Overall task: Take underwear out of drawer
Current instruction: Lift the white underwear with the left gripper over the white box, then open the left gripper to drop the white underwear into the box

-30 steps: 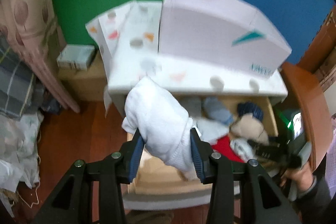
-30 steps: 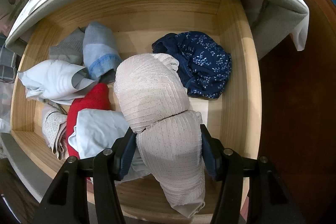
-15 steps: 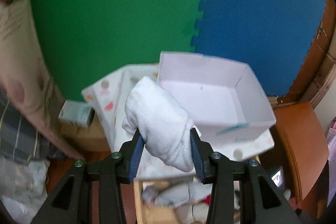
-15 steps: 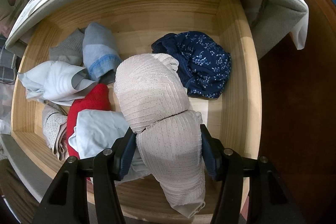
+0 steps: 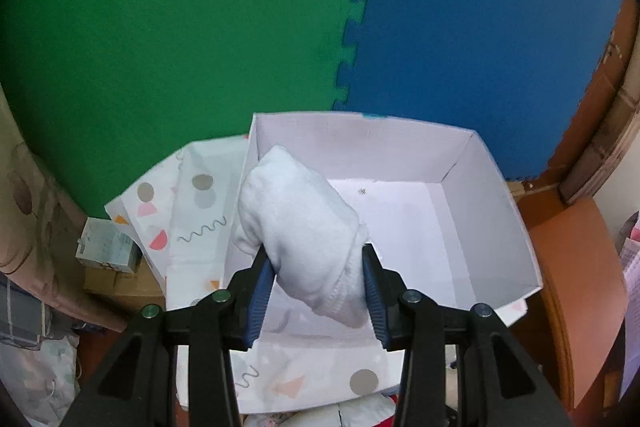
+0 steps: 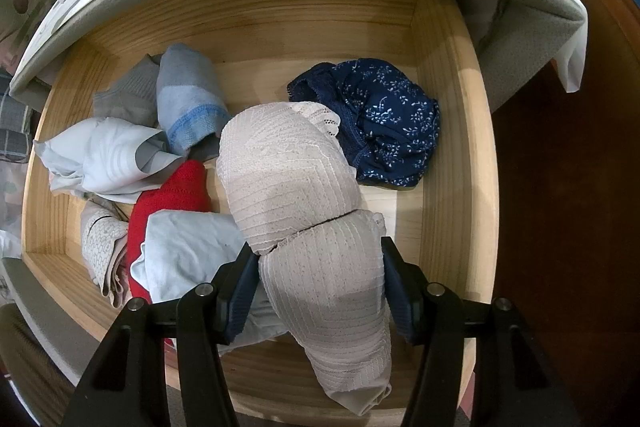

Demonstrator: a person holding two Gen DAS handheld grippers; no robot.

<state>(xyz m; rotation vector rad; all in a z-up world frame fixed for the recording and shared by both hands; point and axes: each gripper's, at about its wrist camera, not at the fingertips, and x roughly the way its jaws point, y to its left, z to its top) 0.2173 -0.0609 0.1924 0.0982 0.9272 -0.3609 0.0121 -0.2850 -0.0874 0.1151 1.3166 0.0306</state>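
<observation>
In the left wrist view my left gripper (image 5: 318,291) is shut on a rolled white underwear bundle (image 5: 300,239) and holds it over the open white box (image 5: 500,211) on the cabinet top. In the right wrist view my right gripper (image 6: 320,287) is shut on a beige lace underwear roll (image 6: 296,179) above the open wooden drawer (image 6: 452,147). In the drawer lie a navy floral piece (image 6: 380,123), a red piece (image 6: 172,195), light blue pieces (image 6: 188,251) and grey-blue rolled pieces (image 6: 188,103).
A patterned white cloth (image 5: 192,219) covers the cabinet top around the box. Green and blue foam mats (image 5: 200,27) form the back wall. A small carton (image 5: 106,247) sits at the left. A brown wooden floor (image 6: 560,227) lies to the right of the drawer.
My left gripper has risen with the white bundle from above the drawer to over the open white box. My right gripper has stayed still, holding the beige roll.
</observation>
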